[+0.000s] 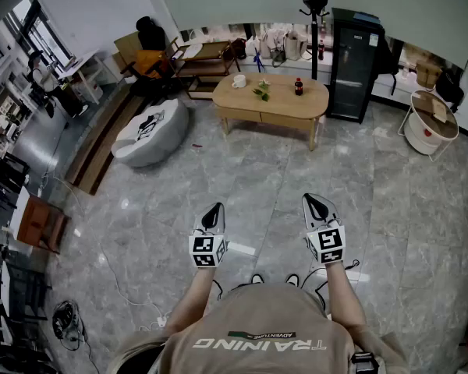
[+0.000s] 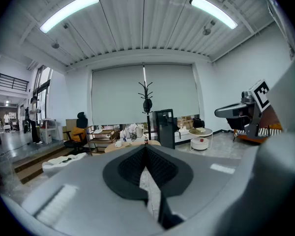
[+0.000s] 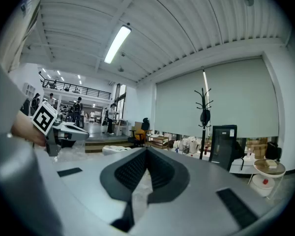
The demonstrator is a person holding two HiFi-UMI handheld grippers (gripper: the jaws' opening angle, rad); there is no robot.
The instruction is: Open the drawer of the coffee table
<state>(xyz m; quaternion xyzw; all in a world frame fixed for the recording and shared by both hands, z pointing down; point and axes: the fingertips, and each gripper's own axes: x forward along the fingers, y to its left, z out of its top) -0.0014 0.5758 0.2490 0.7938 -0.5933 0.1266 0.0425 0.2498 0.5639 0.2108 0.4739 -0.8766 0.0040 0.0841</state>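
Note:
An oval wooden coffee table [image 1: 242, 100] stands far ahead across the grey tiled floor, with a white cup [image 1: 239, 80], a green sprig and a dark bottle [image 1: 299, 86] on top. Its drawer front [image 1: 285, 120] sits flush under the top. Both grippers hover over the floor close to the person, well short of the table. The jaws of my left gripper [image 1: 213, 212] are shut with nothing in them; its own view shows the tips [image 2: 145, 149] met, with the table's edge [image 2: 113, 148] just beyond. My right gripper [image 1: 317, 204] is also shut and empty [image 3: 146, 150].
A grey beanbag [image 1: 150, 133] lies left of the table. A black cabinet [image 1: 354, 65] and a coat stand [image 1: 314, 6] stand behind it. At the right is a round white side table [image 1: 431, 123]. Cables [image 1: 66, 318] trail on the floor at lower left.

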